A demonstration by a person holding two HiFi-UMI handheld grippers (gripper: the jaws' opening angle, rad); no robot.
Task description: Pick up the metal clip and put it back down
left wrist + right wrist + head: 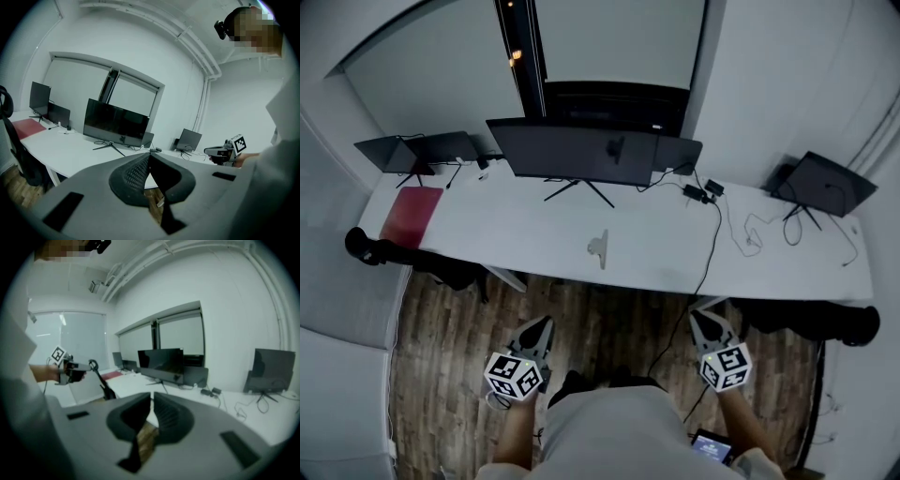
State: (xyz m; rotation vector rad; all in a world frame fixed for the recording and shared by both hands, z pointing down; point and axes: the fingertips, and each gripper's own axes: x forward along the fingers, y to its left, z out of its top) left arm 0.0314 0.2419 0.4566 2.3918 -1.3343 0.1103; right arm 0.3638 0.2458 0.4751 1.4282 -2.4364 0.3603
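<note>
The metal clip (pixel 598 248) is a small grey piece lying alone near the front middle of the long white table (pixel 516 234). Both grippers hang low over the wooden floor, short of the table's front edge and apart from the clip. My left gripper (pixel 542 322) (pixel 149 155) is shut with nothing between its ribbed pads. My right gripper (pixel 699 317) (pixel 153 397) has its jaws together and is also empty. Each gripper view shows the other gripper off to the side, held in a hand. The clip does not show clearly in either gripper view.
A wide black monitor (pixel 572 150) stands at the back middle of the table, with laptops on stands at the far left (pixel 417 150) and far right (pixel 825 183). A red folder (pixel 411 214) lies at the left end. Black cables (pixel 717 234) run across the right half. Black chairs sit at both ends.
</note>
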